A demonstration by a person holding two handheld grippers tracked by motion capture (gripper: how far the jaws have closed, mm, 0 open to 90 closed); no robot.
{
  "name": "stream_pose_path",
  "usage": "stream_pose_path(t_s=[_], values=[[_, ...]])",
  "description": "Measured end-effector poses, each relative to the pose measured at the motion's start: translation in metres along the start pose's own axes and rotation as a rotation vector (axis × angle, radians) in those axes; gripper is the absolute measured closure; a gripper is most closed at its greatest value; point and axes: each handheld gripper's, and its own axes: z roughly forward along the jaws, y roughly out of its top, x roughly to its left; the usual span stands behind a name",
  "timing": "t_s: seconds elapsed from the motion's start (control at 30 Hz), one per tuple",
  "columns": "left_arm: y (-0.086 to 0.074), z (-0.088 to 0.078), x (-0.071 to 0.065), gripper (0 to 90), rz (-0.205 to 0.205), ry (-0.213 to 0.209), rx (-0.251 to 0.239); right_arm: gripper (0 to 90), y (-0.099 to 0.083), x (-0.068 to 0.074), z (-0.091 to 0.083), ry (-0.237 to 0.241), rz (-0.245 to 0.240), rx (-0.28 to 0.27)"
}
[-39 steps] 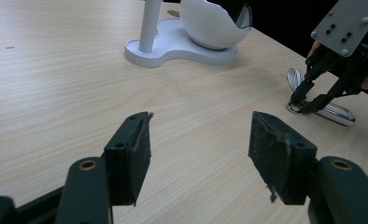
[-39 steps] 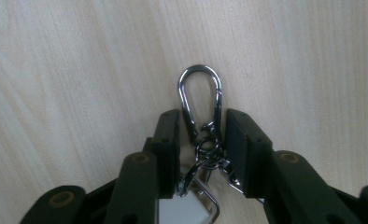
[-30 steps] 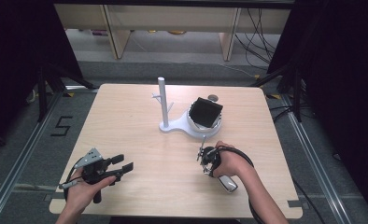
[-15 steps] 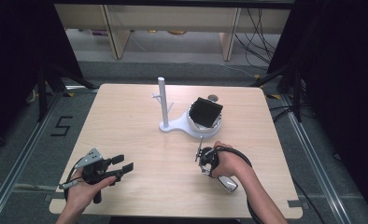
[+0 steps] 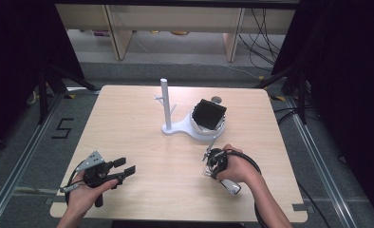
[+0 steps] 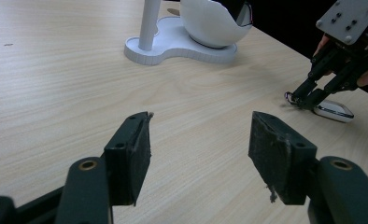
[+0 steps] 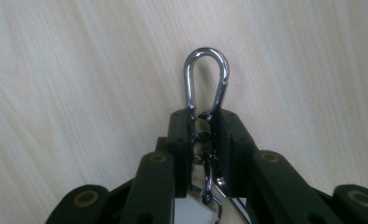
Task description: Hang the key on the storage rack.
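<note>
Steel carabiner [image 7: 206, 79] pinched in just-closing right gripper [image 7: 205, 135] fingers, pointed down; left gripper [image 6: 196, 154] fingers agape, level.

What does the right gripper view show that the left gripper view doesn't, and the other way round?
Right gripper view: a steel carabiner up close, its lower end and chain between the jaws of the right gripper, which have just been closing on it. Left gripper view: the open left gripper, the white stand and the bowl on its base. Shared: the wooden table and the keychain's silver tag.
</note>
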Motion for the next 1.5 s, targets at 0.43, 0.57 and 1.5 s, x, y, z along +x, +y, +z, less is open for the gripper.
stream_pose_path(t_s=[0.43,0.57,1.5], values=[[-0.001,-0.001,0.001,38.0,0.000,0.005,-0.001,77.5,0.002,0.006,-0.023,-0.059,0.051,-0.244],[-0.001,-0.001,0.003,38.0,-0.001,-0.002,-0.008,77.5,0.000,0.009,-0.028,-0.072,0.084,-0.320],[-0.002,-0.002,0.005,38.1,-0.010,0.003,-0.009,85.7,0.001,0.020,-0.049,-0.163,0.191,-0.689]])
